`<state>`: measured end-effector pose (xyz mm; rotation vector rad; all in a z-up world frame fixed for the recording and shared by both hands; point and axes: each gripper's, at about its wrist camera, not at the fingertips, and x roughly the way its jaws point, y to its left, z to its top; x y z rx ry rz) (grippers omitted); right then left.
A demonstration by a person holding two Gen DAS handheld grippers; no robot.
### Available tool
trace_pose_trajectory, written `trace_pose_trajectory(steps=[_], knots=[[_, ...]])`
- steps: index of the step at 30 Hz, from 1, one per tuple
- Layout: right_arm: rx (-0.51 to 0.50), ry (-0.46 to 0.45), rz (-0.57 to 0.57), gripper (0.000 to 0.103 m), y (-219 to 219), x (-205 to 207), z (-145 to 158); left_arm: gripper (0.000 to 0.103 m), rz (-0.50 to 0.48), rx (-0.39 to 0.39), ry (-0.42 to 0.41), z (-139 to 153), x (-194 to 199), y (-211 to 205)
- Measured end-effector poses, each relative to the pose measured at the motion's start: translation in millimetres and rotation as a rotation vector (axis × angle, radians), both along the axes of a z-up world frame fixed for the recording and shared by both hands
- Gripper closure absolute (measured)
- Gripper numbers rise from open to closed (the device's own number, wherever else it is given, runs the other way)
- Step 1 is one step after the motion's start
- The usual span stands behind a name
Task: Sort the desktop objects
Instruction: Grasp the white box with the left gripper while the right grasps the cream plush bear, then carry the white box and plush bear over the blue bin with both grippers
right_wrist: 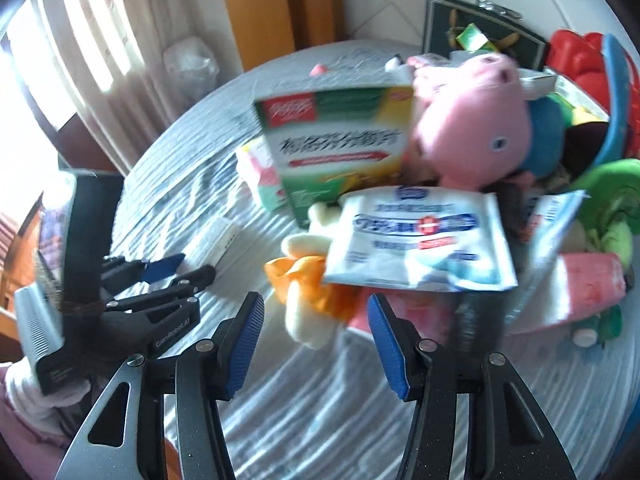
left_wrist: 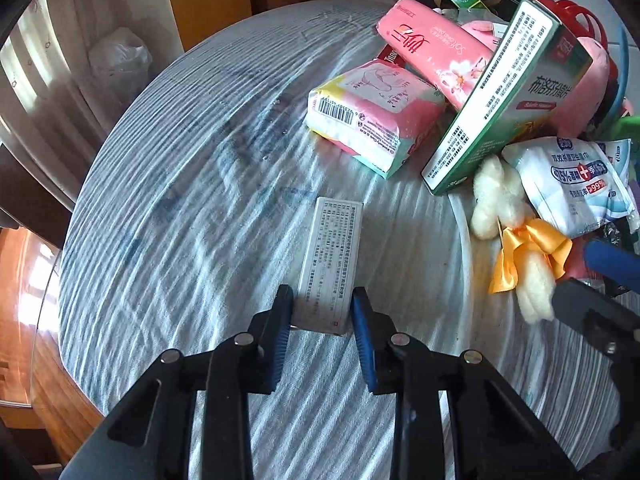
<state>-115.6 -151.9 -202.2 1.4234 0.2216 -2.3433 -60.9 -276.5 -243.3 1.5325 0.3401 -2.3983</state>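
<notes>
A small white printed box (left_wrist: 332,256) lies on the striped tablecloth (left_wrist: 192,208). My left gripper (left_wrist: 323,292) is shut on its near end, one blue pad against each long side. The right wrist view shows this gripper (right_wrist: 180,270) at the left, beside the same box (right_wrist: 218,238). My right gripper (right_wrist: 315,302) is open with nothing between its pads. It hovers just short of a cream plush toy with an orange bow (right_wrist: 308,320), and a white wipes pack (right_wrist: 416,240) lies behind the toy. The right wrist view is blurred. The right gripper (left_wrist: 588,276) shows at the right edge of the left wrist view.
A pile crowds the table's right side: green medicine box (left_wrist: 512,92), pink tissue pack (left_wrist: 436,52), pink pad pack (left_wrist: 372,116), wipes pack (left_wrist: 576,184) and pink pig plush (right_wrist: 472,128). A blue-rimmed basket (right_wrist: 616,92) holds more toys. The table edge curves along the left.
</notes>
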Motion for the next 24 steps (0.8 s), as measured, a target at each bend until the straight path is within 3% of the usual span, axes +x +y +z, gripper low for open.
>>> trace_pose_trajectory(steps=[4,5,6,9,15,24], knots=[[0.052,-0.024,-0.012,0.049,-15,-9,-29,0.074,0.006,0.004,0.008,-3,-8,-10],[0.053,-0.031,-0.015,0.056,-17,-11,-35,0.075,0.006,0.002,0.011,-2,-8,-10],[0.072,-0.021,-0.022,0.069,-18,-13,-39,0.075,0.006,-0.001,0.015,-1,-8,-9],[0.036,-0.028,-0.042,0.076,-10,-11,-37,0.077,0.006,-0.010,0.036,9,-5,-7],[-0.088,0.025,-0.004,0.084,14,21,10,0.077,-0.001,-0.036,0.129,50,6,7],[-0.181,0.253,-0.064,0.084,57,43,99,0.077,-0.101,-0.099,0.325,137,7,65]])
